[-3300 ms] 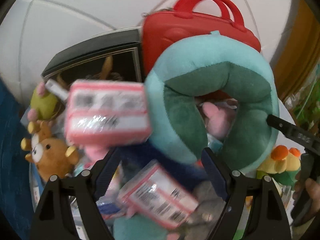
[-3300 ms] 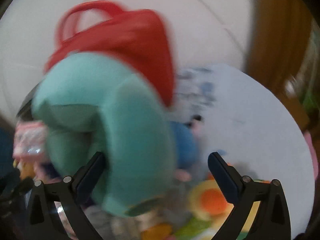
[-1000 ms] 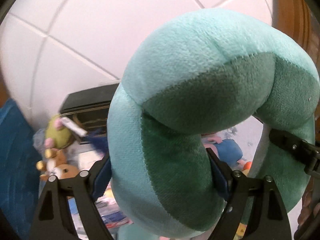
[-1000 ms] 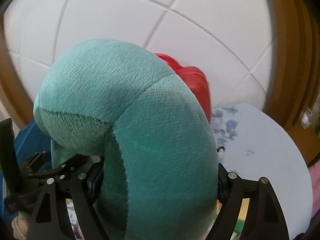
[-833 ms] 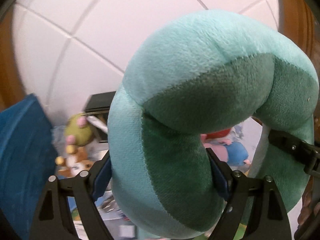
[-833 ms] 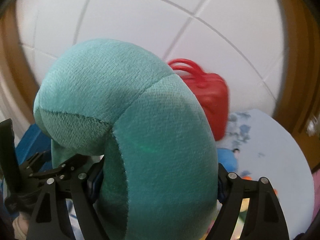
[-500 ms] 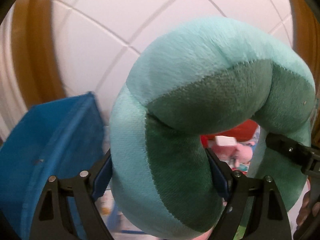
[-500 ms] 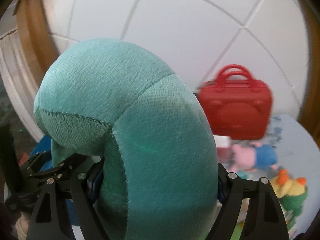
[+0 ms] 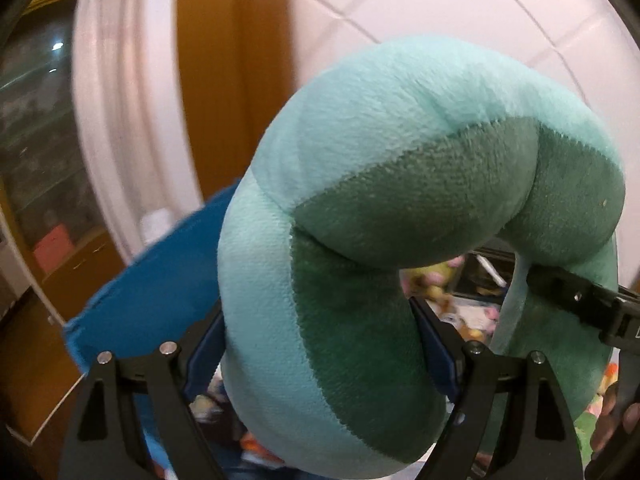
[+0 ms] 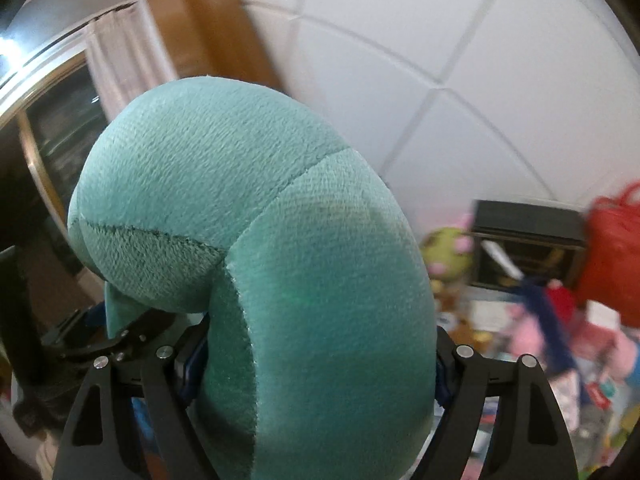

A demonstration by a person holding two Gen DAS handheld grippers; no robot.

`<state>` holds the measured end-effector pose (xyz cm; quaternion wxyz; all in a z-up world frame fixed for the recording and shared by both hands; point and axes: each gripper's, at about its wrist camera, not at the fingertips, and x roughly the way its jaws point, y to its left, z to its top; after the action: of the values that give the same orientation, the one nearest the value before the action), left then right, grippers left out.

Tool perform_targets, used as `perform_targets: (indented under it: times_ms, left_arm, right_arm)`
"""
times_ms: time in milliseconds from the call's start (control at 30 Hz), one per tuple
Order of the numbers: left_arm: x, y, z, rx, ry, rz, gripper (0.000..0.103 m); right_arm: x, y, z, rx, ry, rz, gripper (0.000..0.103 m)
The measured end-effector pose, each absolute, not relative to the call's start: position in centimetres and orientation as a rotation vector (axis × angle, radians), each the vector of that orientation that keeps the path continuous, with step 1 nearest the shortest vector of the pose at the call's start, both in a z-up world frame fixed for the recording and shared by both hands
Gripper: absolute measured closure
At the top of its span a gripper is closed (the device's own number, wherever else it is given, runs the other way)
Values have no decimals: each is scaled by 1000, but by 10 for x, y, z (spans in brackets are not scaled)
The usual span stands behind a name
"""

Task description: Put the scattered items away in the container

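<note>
Both grippers' fingers still pinch the neck pillow [image 9: 360,208], now swung over the blue container [image 9: 152,280].

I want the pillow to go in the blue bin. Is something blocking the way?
Nothing visible does. The pillow, clamped by both the left hand-held gripper and the right hand-held gripper, hangs beside the bin. The pillow hides much of the bin's opening.
</note>
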<state>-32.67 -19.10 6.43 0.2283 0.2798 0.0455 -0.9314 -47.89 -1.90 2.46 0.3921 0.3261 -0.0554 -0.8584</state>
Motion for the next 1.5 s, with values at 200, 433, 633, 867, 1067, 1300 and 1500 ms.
perform_targets:
  times_ms: [200, 433, 633, 867, 1067, 1300, 1500]
  left_arm:
    - [-308, -277, 55, 775, 160, -2507, 18]
    - [-303, -373, 31, 849, 180, -2466, 18]
    - [-317, -426, -15, 991, 202, -2493, 15]
    - [-327, -448, -50, 1098, 253, -2534, 14]
    - [-333, -432, -49, 1097, 216, -2581, 13]
    - [-326, -448, -56, 1076, 222, -2584, 4]
    - [-312, -434, -49, 1032, 230, -2626, 4]
  right_arm:
    - [-463, -104, 26, 805, -79, -2099, 20]
    - [-440, -211, 14, 884, -79, -2058, 20]
    - [-434, -249, -20, 1024, -79, -2084, 20]
    - [-425, -254, -46, 1139, -21, -2149, 15]
    - [-415, -258, -41, 1117, 22, -2203, 15]
    - [-399, -252, -31, 1076, 35, -2276, 0]
    - [-387, -232, -24, 1002, 46, -2348, 0]
